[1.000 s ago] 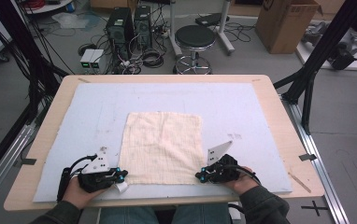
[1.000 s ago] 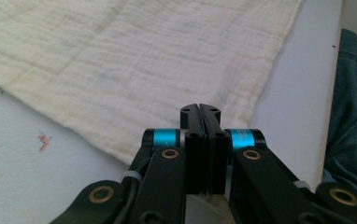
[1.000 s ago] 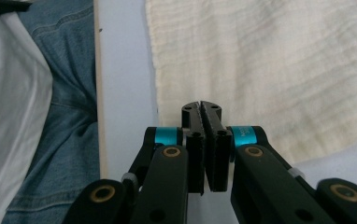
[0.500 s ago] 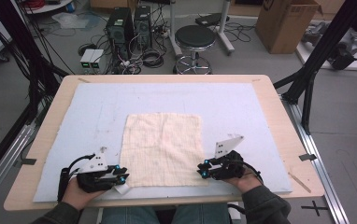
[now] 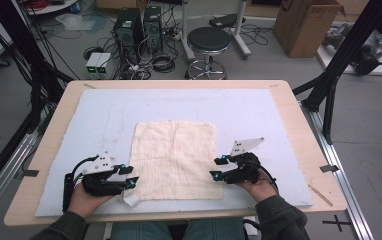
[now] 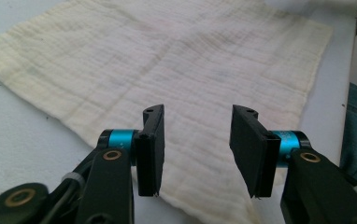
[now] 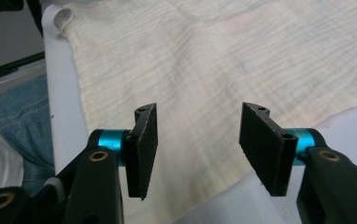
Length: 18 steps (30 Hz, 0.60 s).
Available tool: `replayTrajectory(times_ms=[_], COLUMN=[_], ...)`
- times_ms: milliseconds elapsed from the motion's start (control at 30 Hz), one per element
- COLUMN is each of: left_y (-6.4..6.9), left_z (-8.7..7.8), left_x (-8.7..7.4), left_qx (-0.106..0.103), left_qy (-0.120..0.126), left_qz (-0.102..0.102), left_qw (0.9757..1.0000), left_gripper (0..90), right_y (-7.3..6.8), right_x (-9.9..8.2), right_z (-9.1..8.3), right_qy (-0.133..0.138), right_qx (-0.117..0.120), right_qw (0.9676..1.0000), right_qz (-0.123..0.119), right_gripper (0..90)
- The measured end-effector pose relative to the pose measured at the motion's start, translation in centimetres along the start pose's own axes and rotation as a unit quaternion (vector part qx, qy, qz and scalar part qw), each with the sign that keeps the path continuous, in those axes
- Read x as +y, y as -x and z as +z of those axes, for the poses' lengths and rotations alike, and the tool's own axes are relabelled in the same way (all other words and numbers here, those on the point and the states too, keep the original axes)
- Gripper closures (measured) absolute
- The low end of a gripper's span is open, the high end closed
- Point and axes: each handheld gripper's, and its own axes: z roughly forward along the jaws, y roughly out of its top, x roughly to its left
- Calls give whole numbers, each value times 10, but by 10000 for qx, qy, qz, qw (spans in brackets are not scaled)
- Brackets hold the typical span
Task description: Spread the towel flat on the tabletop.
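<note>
- Cloth (image 5: 175,159): cream, roughly square, loosely woven with fine crinkled ribbing and faint grid lines; spread flat at the near middle of the table, between the two grippers.
- Small white loop tag (image 5: 130,199) at the cloth's near left corner, lying on the mat.
- Left gripper (image 5: 132,176): black body, cyan collars, flat black rectangular pads, grey three-cornered plate on top; held at the cloth's left edge near the front corner. Jaws just been opening, now standing apart, nothing pinched; cloth lying flat beneath the gap.
- Right gripper (image 5: 217,167): same build; held at the cloth's right edge. Jaws likewise just been opening, now apart and gripping nothing; cloth beneath them.
- Mat (image 5: 104,115): pale blue-grey, matt, lightly soiled, covering most of a light wooden table (image 5: 299,115) with rounded corners.
- Room: grey floor, round black stool (image 5: 209,40) beyond the far edge, computer towers (image 5: 138,25) amid tangled cables, cardboard box (image 5: 306,25) at upper right, black frame struts at both sides.
- Left gripper view: weave texture close up, faint discolouration on the fabric, blue denim at the right border.
- Right gripper view: loop tag (image 7: 64,16) at upper left, denim and white fabric at the left border.
- High view: whole layout, hands and dark sleeves entering from below.
</note>
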Motion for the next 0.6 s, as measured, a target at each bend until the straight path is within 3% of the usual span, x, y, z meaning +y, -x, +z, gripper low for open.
replayTrajectory(times_ms=[233,600], left_y=[-5,-11], left_z=[-1,0], left_x=[4,10], left_qx=[126,325], left_qy=[40,90], left_qz=[-79,-175], left_qw=[9999,9993], left_gripper=[478,387], right_y=[6,16], right_x=[4,9], right_z=[-1,3], right_qy=[148,147], right_qx=[-204,-448], right_qw=[9994,9980], right_qz=[217,411], right_gripper=[321,218])
